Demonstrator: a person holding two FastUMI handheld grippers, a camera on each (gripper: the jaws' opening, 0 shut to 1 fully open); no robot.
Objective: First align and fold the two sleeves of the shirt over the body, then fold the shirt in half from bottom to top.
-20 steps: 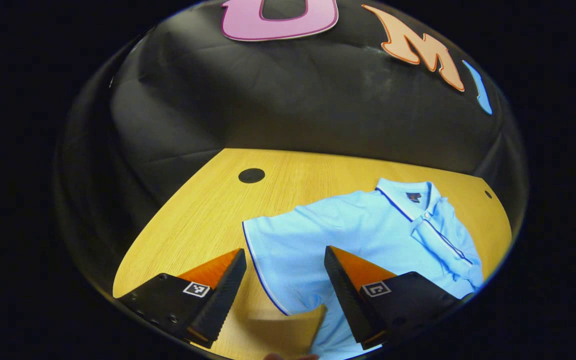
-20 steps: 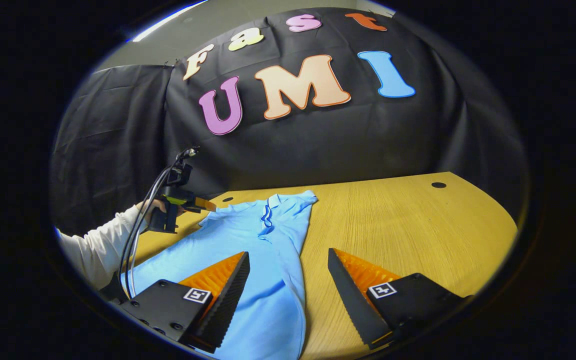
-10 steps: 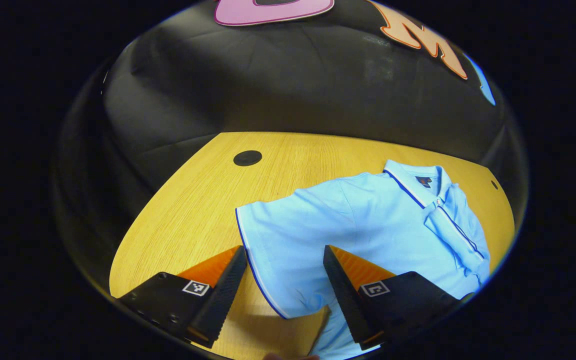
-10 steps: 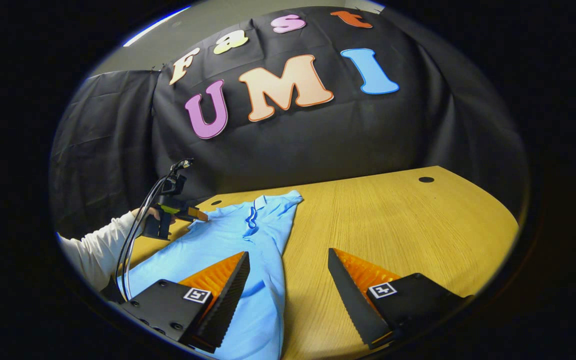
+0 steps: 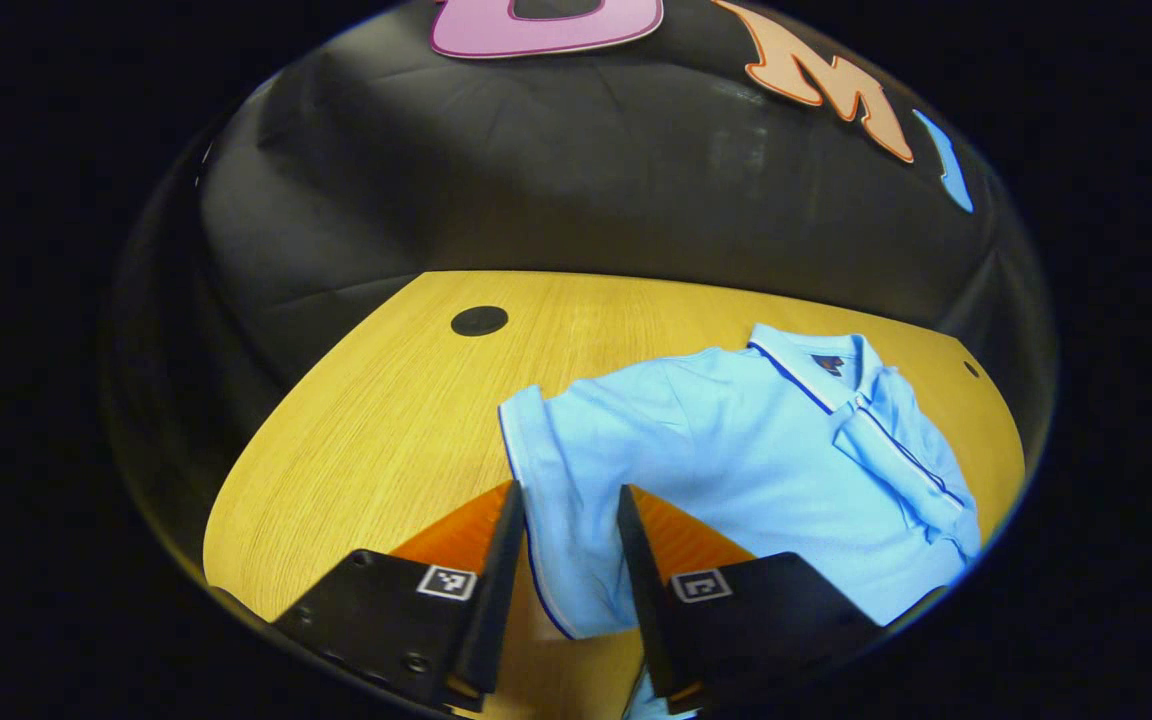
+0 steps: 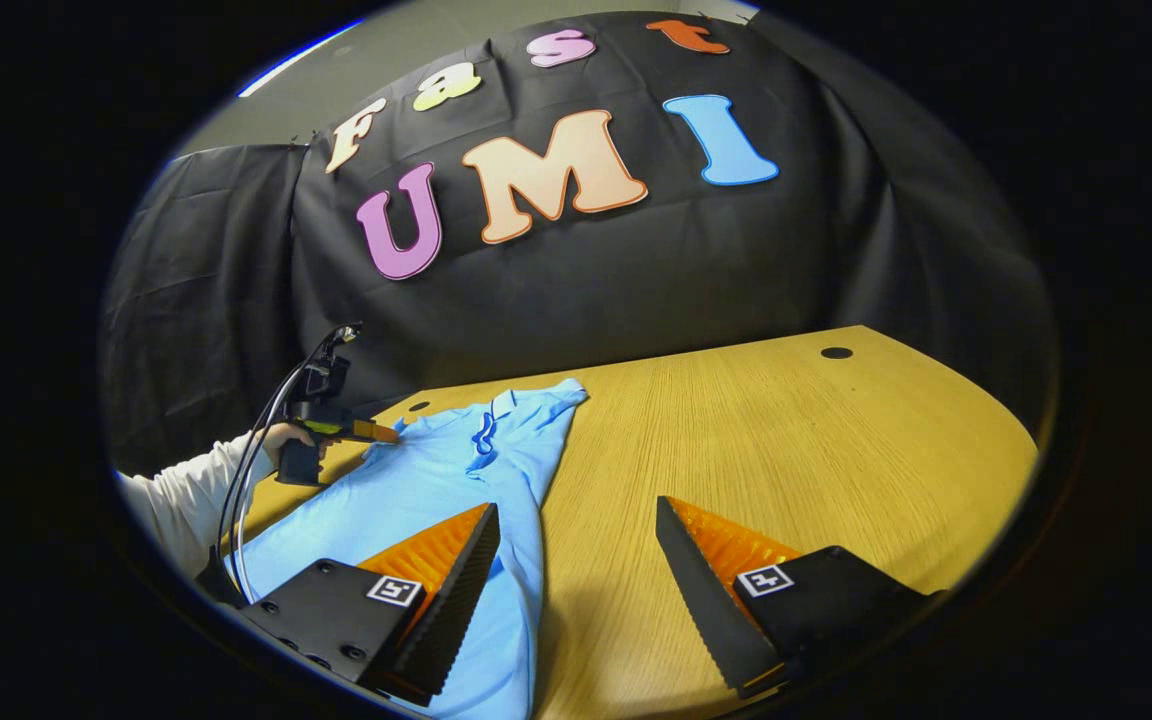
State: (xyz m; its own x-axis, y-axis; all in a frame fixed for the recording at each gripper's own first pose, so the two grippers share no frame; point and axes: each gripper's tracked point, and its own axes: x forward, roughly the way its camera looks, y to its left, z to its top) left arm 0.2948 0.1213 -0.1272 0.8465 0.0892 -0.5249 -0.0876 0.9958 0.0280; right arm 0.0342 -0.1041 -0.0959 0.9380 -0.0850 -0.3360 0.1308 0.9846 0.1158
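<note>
Shirt sleeve hem lies between the left claw fingers

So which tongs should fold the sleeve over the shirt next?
Probably the left tongs: their fingers already close around the sleeve. The right tongs gape open over the table, beside the shirt.

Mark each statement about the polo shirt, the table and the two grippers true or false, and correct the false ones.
1. The left gripper has the polo shirt's sleeve between its fingers. True.
2. The polo shirt is red. False: it is light blue.
3. The right gripper grips the collar. False: it is open, holding nothing.
4. The polo shirt lies on a wooden table. True.
5. The collar has dark trim. True.
</note>
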